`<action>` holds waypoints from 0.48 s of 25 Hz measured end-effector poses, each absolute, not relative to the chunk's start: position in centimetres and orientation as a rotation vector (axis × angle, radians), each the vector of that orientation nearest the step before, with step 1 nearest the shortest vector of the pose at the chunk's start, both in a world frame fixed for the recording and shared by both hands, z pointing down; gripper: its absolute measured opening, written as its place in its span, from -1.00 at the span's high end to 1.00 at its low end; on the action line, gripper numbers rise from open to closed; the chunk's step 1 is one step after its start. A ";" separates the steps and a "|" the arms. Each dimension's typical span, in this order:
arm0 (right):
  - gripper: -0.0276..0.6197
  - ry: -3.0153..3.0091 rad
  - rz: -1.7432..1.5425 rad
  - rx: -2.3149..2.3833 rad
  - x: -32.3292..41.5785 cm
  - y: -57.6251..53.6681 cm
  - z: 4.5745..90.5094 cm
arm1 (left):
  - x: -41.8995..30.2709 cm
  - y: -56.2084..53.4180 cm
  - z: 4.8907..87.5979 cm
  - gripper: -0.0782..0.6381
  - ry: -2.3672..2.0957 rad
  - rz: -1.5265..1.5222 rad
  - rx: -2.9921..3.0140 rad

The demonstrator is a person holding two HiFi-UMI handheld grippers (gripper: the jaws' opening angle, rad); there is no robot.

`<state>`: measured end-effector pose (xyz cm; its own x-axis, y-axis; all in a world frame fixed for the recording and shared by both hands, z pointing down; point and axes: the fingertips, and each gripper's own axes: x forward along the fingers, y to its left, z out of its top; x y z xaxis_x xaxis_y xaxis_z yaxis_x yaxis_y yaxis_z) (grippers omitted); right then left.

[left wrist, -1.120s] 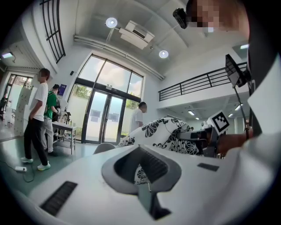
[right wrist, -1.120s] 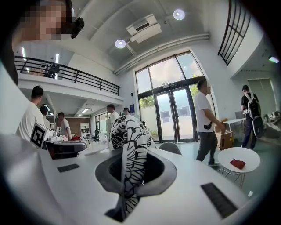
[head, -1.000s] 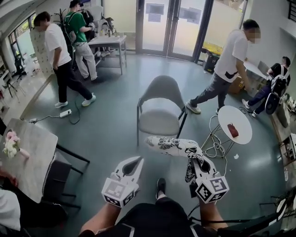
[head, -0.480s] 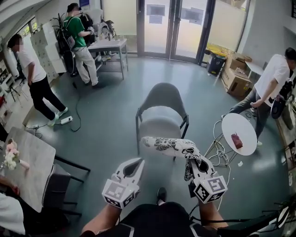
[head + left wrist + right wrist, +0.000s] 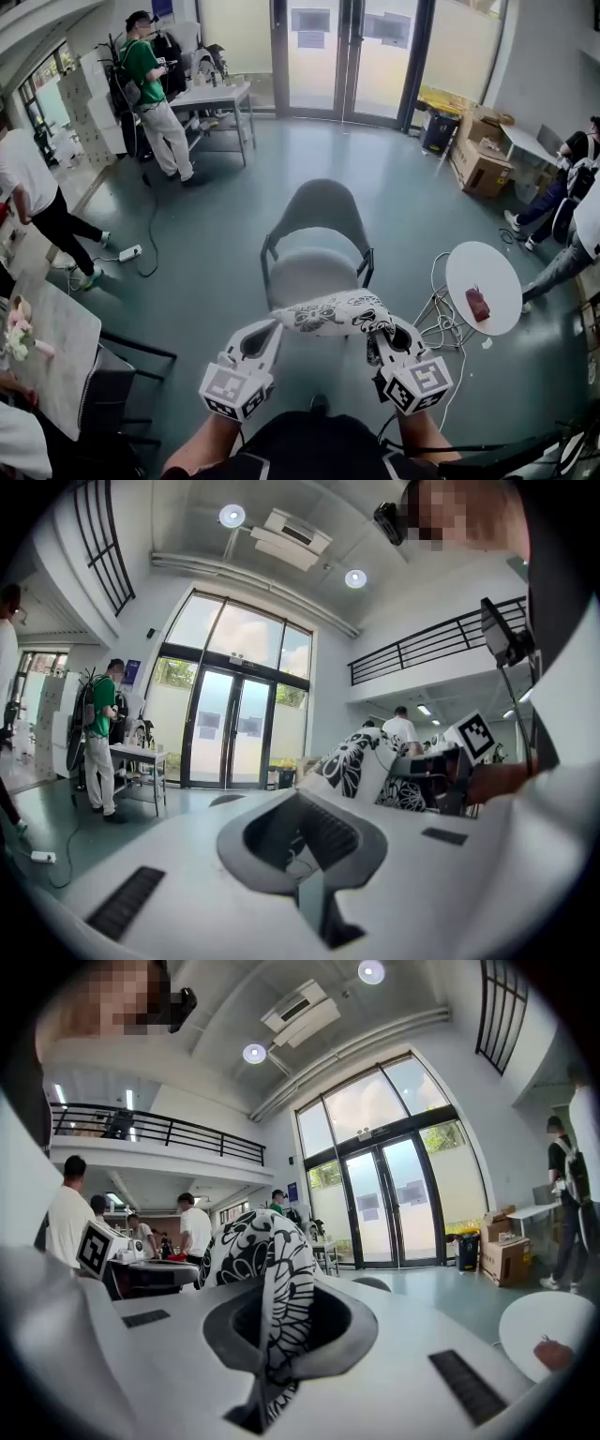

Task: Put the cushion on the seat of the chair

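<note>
1. Right claw (image 5: 378,330) pinches a corner of the black-and-white floral fabric cushion (image 5: 333,314), so it hangs in the air, just short of the grey padded chair (image 5: 314,272).
2. Left claw (image 5: 270,330) seems closed and empty, beside the cushion.

We count two tongs, the left tongs (image 5: 273,325) and the right tongs (image 5: 378,328), with one cushion (image 5: 333,312) between their tips. Just ahead of them stands one grey chair (image 5: 314,246). Left of the left tongs are one dark chair (image 5: 111,375), one marble surface (image 5: 56,347) and one bunch of flowers (image 5: 17,330). Right of the right tongs we find one round white surface (image 5: 483,272) carrying one small red thing (image 5: 478,302). Far ahead of the tongs we count one long surface (image 5: 216,94), two cardboard boxes (image 5: 484,169), two glass doors (image 5: 342,56) and one power strip (image 5: 129,252). We make out at least four other people; those at the right edge are partly cut off.
</note>
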<state>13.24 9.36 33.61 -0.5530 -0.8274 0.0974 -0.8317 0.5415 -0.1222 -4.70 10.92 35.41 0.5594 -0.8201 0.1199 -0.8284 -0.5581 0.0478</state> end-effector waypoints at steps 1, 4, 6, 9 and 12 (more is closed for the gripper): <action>0.86 -2.740 0.228 1.455 13.5 8.8 33.6 | -4.5 10.1 35.5 0.76 -1.438 0.131 2.676; 0.86 -2.741 0.221 1.423 14.7 6.9 33.9 | -3.4 7.8 35.4 0.76 -1.460 0.137 2.659; 0.86 -2.741 0.233 1.413 15.6 5.7 34.2 | -2.6 6.6 35.4 0.76 -1.474 0.140 2.656; 0.86 -2.742 0.232 1.396 16.4 4.2 34.7 | -2.1 5.6 35.5 0.76 -1.493 0.152 2.640; 0.86 -2.738 0.219 1.365 16.3 2.9 35.1 | -2.0 5.1 35.8 0.76 -1.492 0.195 2.636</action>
